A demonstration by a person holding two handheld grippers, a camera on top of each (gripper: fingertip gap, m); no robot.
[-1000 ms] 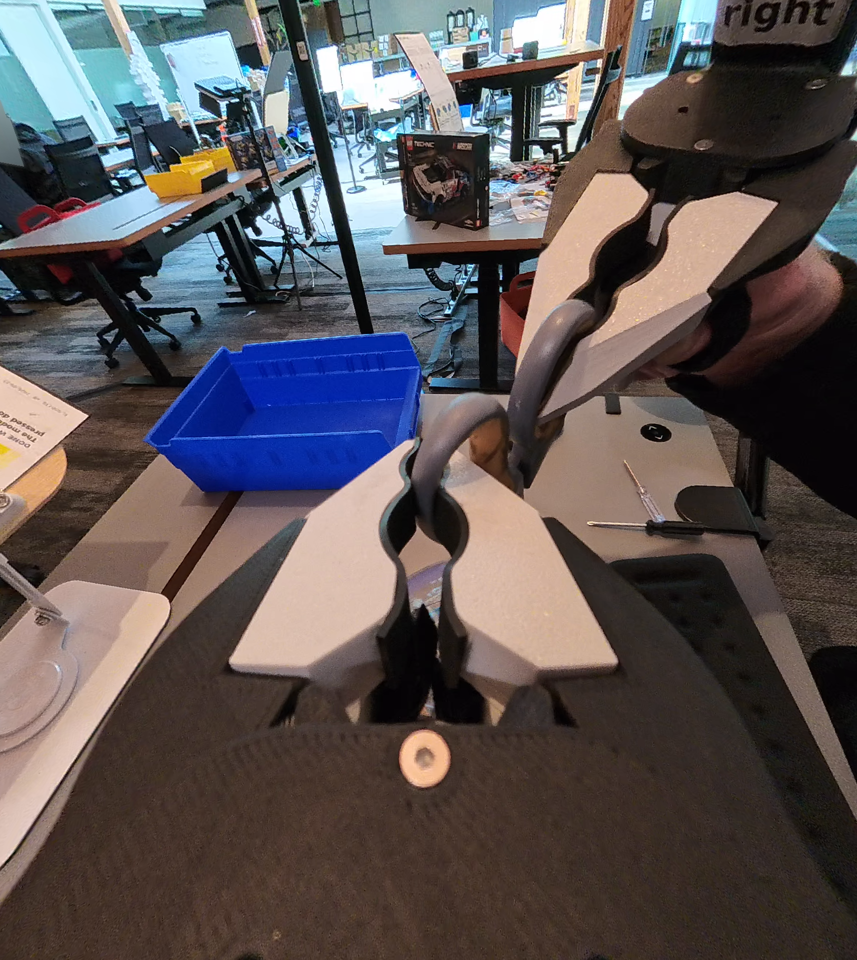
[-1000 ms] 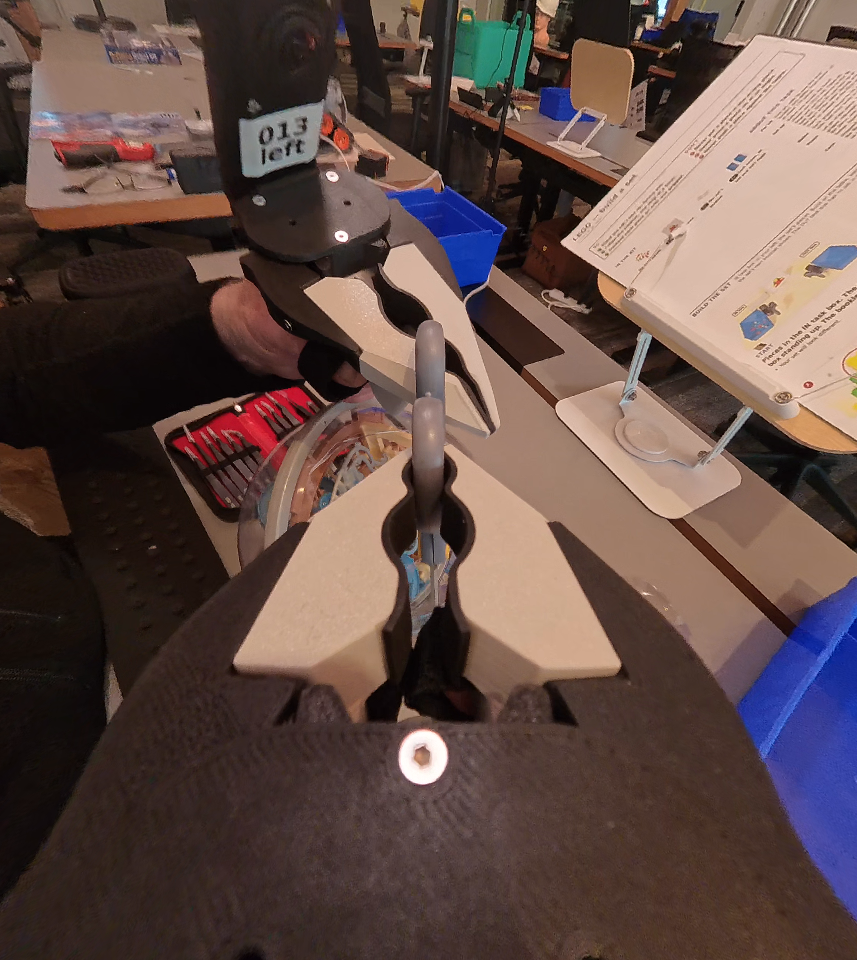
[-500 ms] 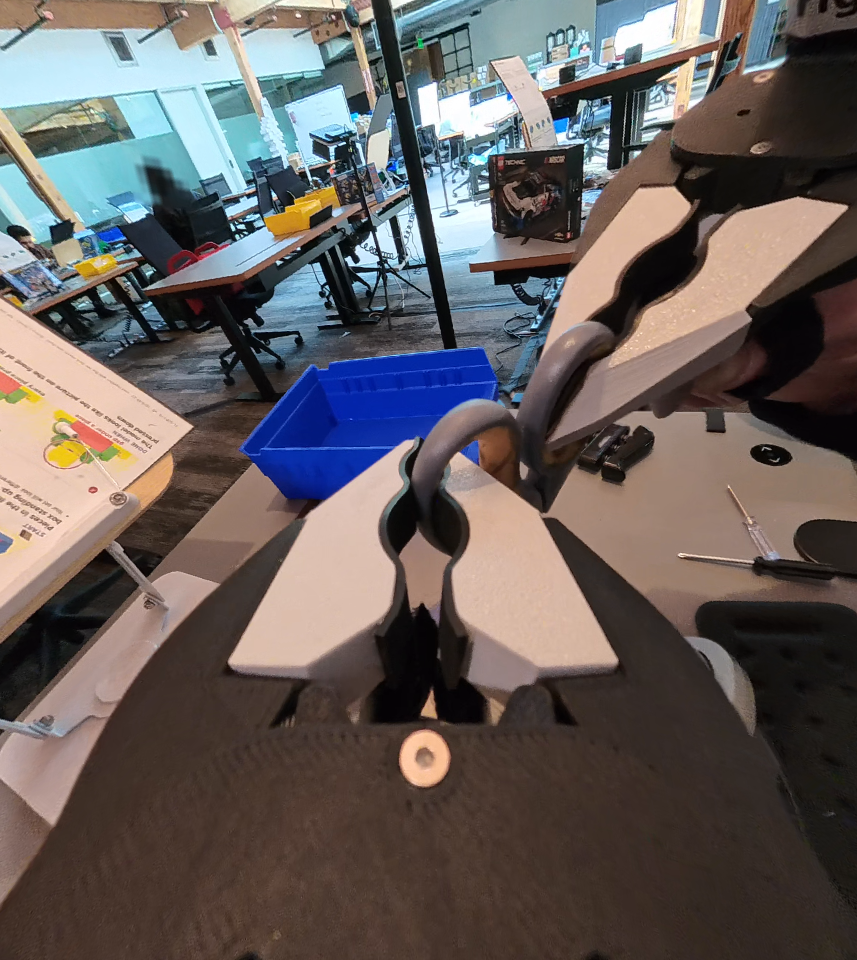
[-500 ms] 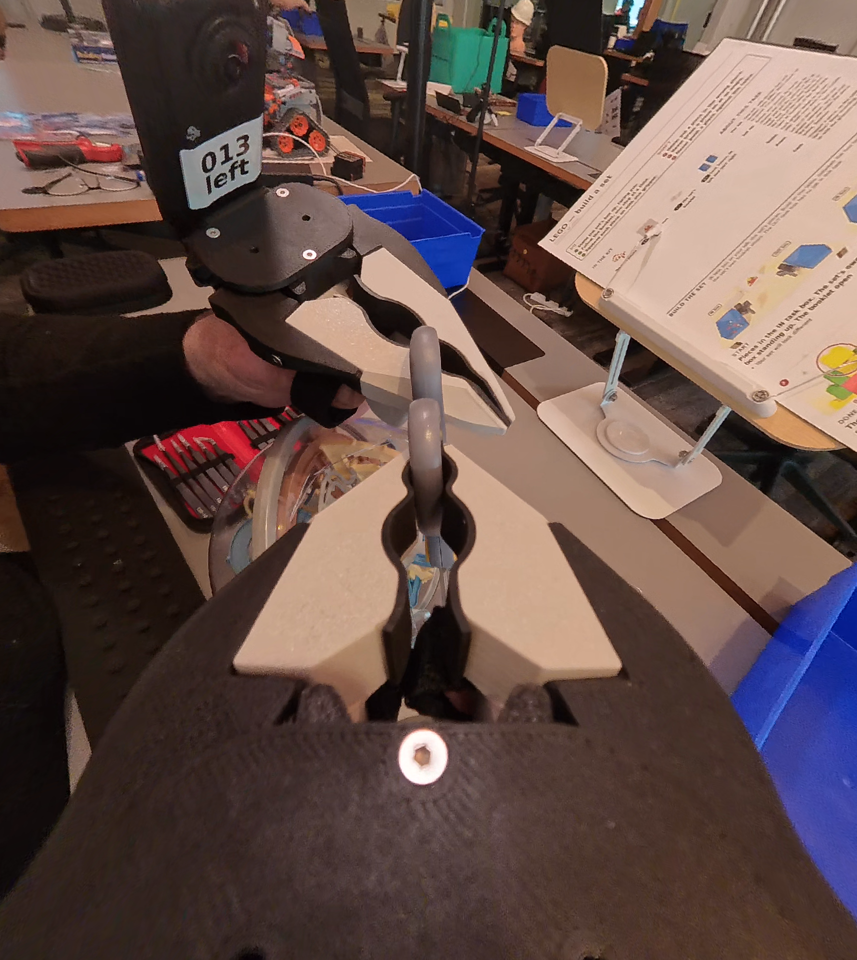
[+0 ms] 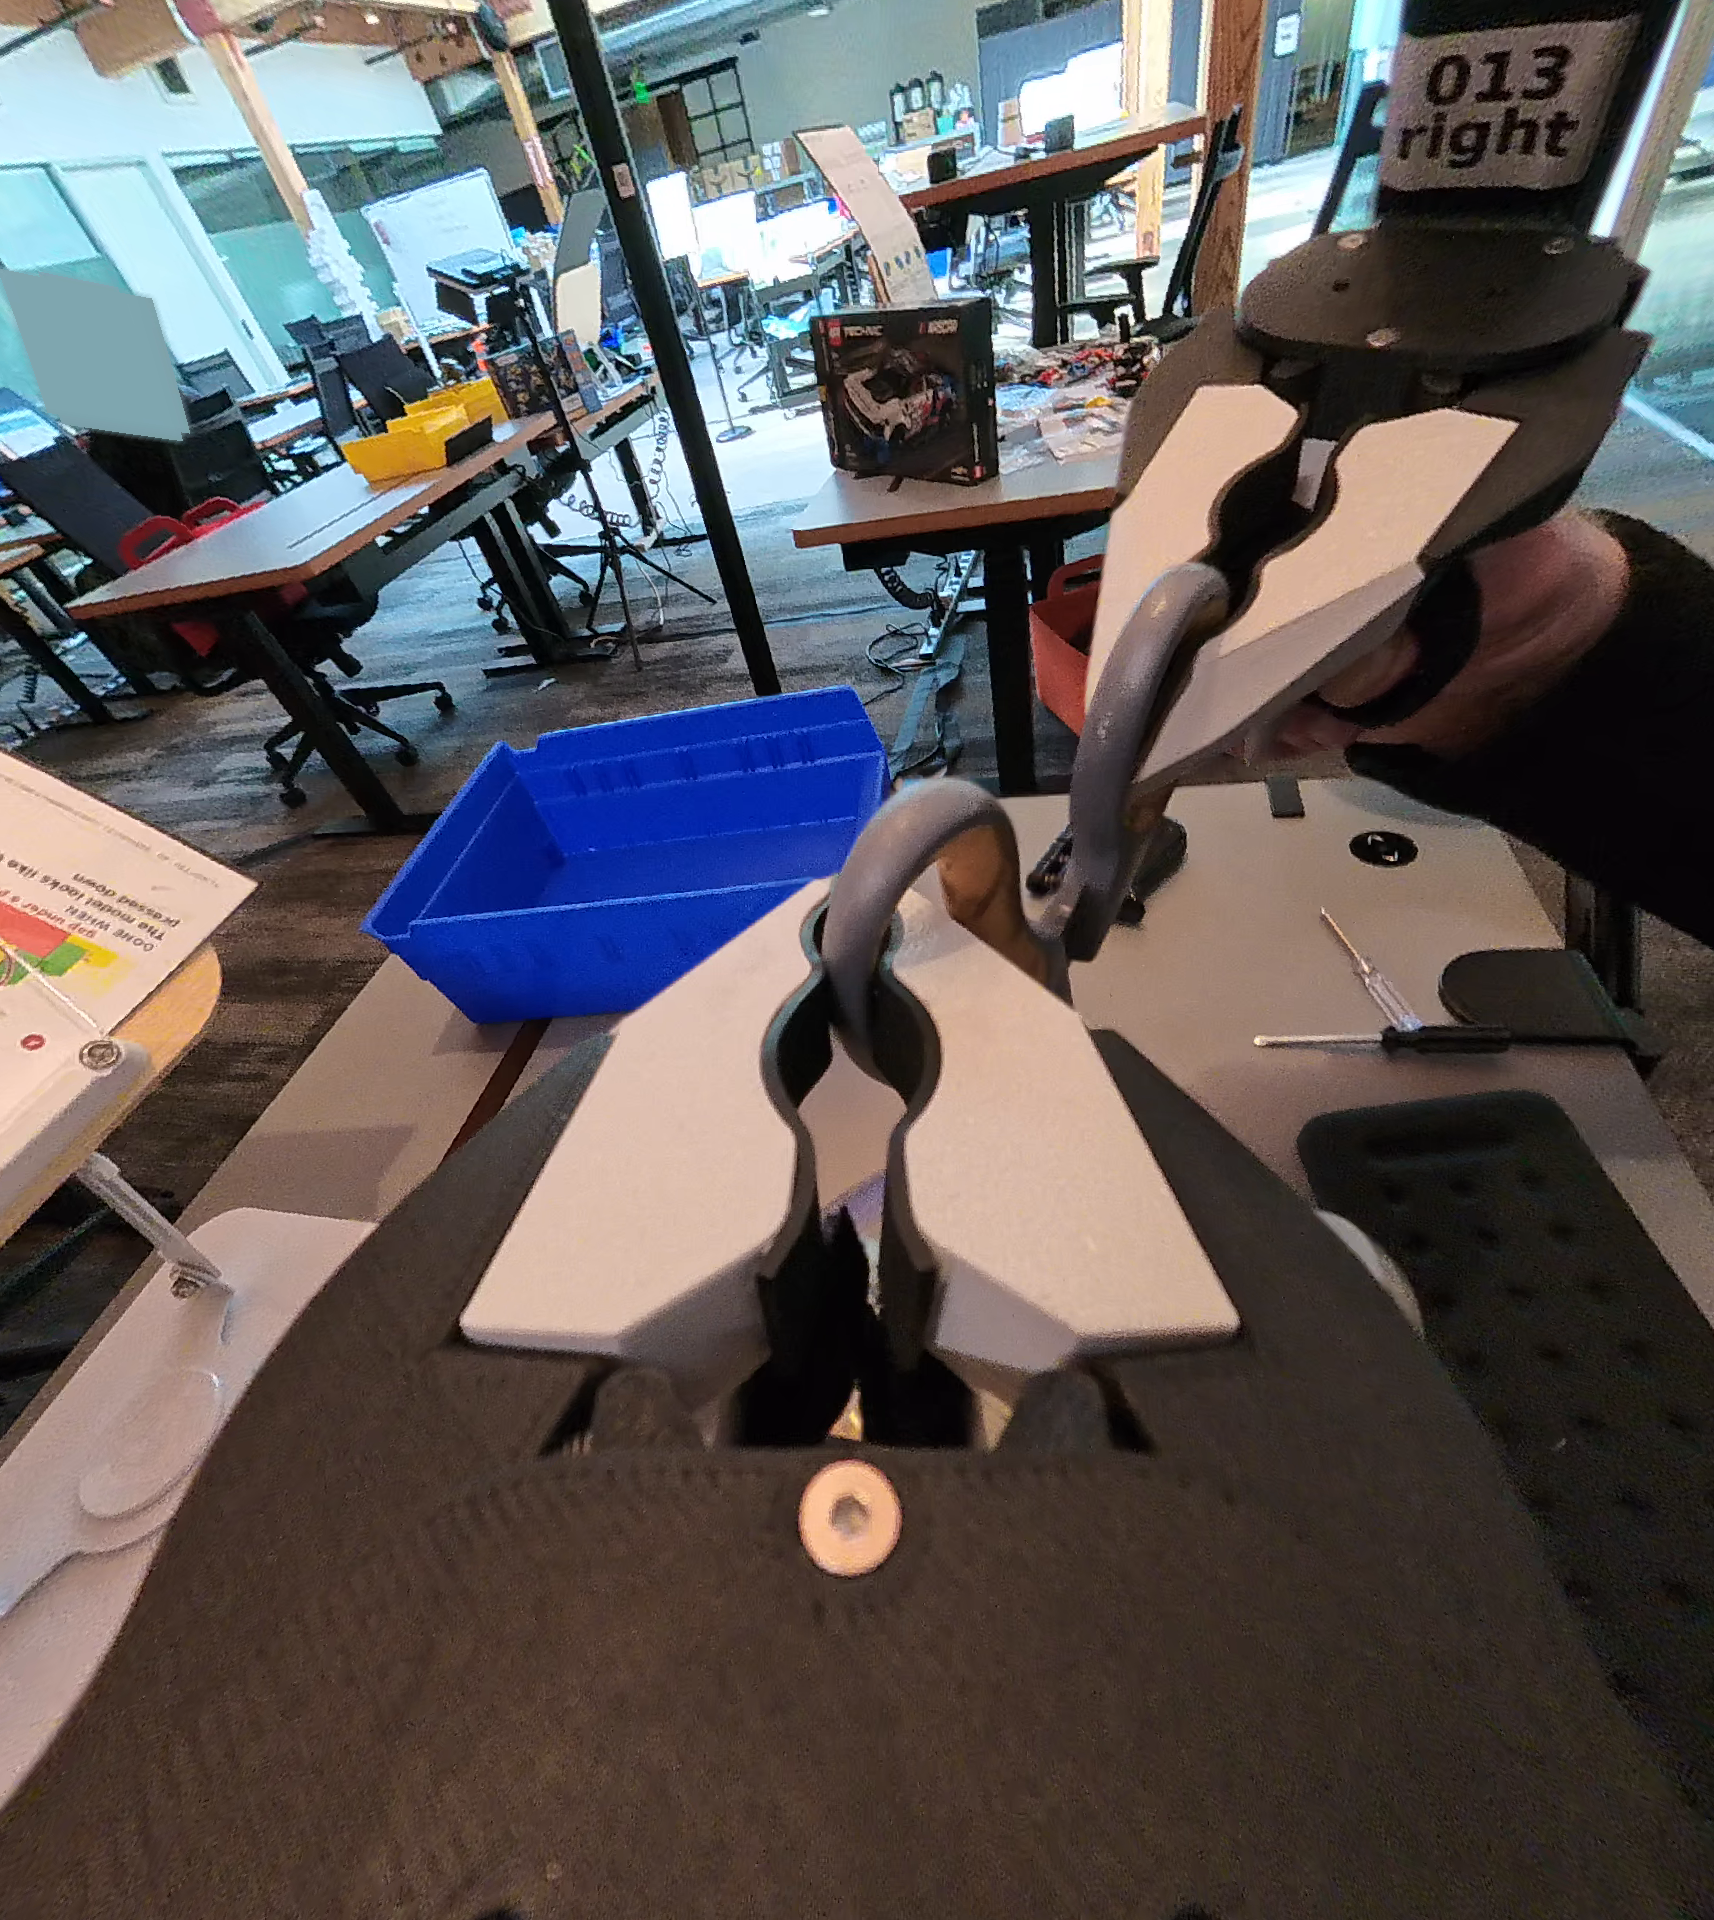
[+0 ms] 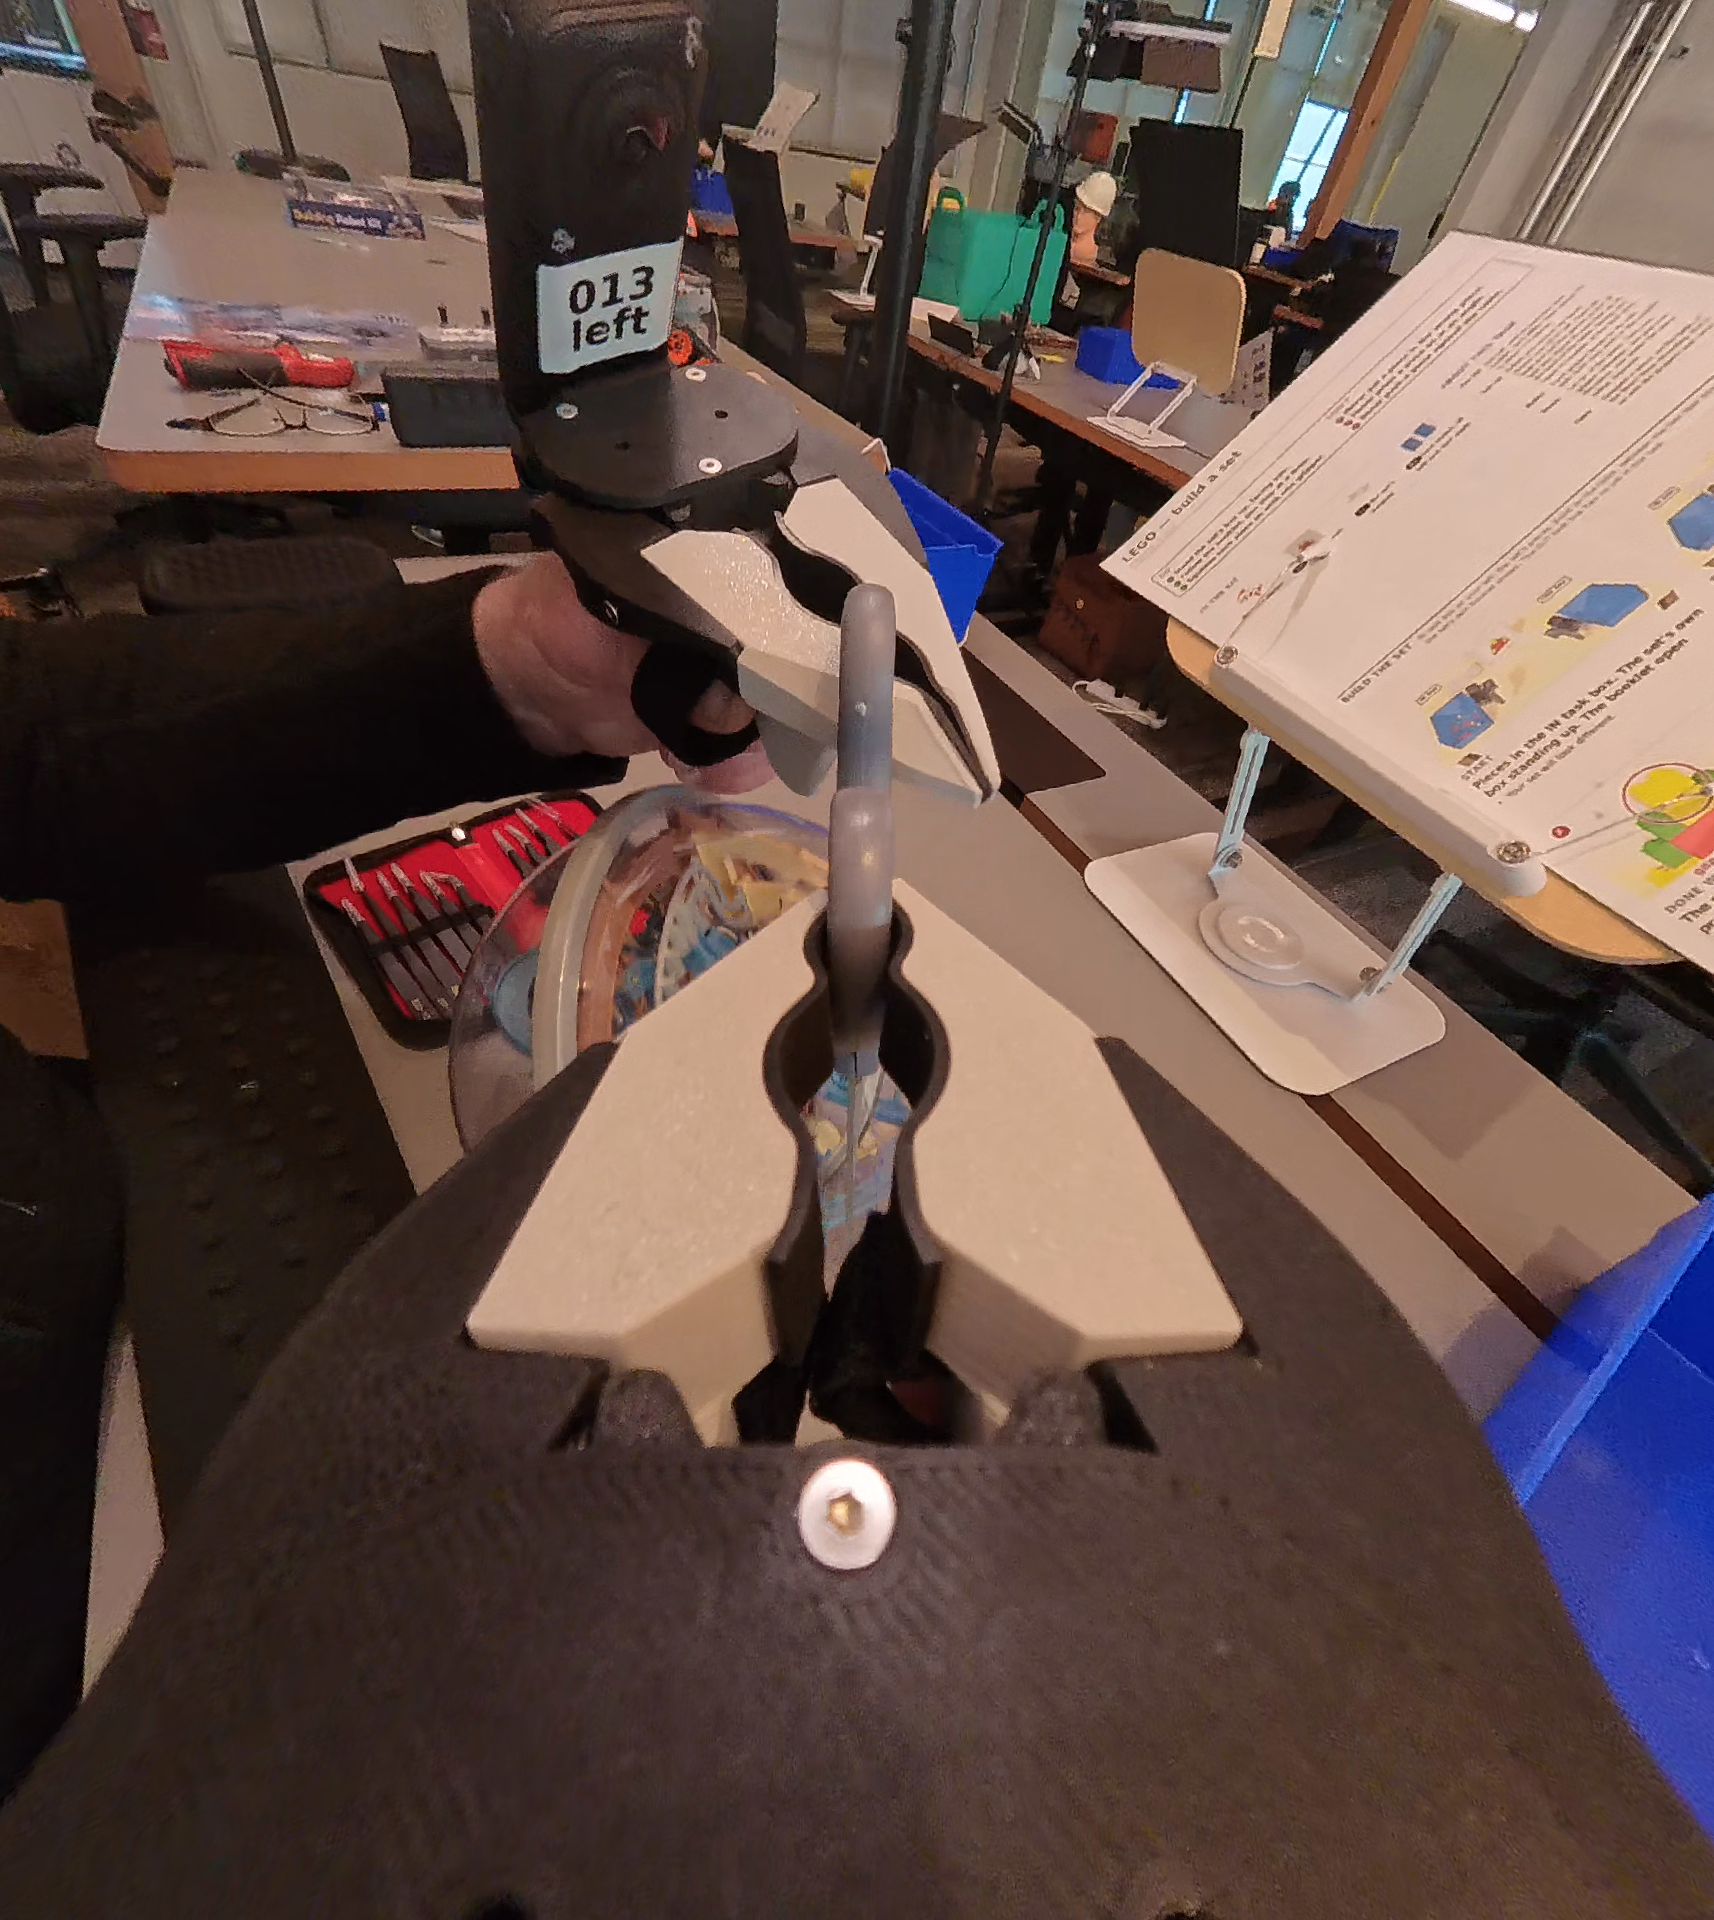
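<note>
While both of my grippers are raised above the grey table (image 5: 1237,935), they share one thing: what looks like a pair of grey-handled scissors (image 5: 1107,727). My left gripper (image 5: 874,987) is clamped on one handle loop (image 5: 920,821), which arches up out of the notch between my fingers. My right gripper (image 6: 861,935) is closed on the other loop (image 6: 863,862). From the left wrist view the two loops stand apart and meet at the pivot, so the handles look spread. Through the gap in my right fingers I see thin blades pointing down over a clear bowl (image 6: 562,935) full of small coloured pieces. I cannot tell whether the tips touch anything in it.

So far, the scissors are off the table and held by both loops. The bowl's contents lie loose below. The blue bin (image 5: 645,862) at the far edge of the table holds nothing that I can see.

Room is mixed. Between my grippers and the bin the tabletop is bare. To my left an instruction board on a stand (image 6: 1518,623) leans in over the table's edge, its white base (image 6: 1268,956) near the bin side. On my right lie a small screwdriver (image 5: 1393,1039) and a black mat (image 5: 1559,1299). A red tool case (image 6: 437,894) sits just beside the bowl, under my left arm's sleeve. My two grippers are close together, fingers nearly crossing.
</note>
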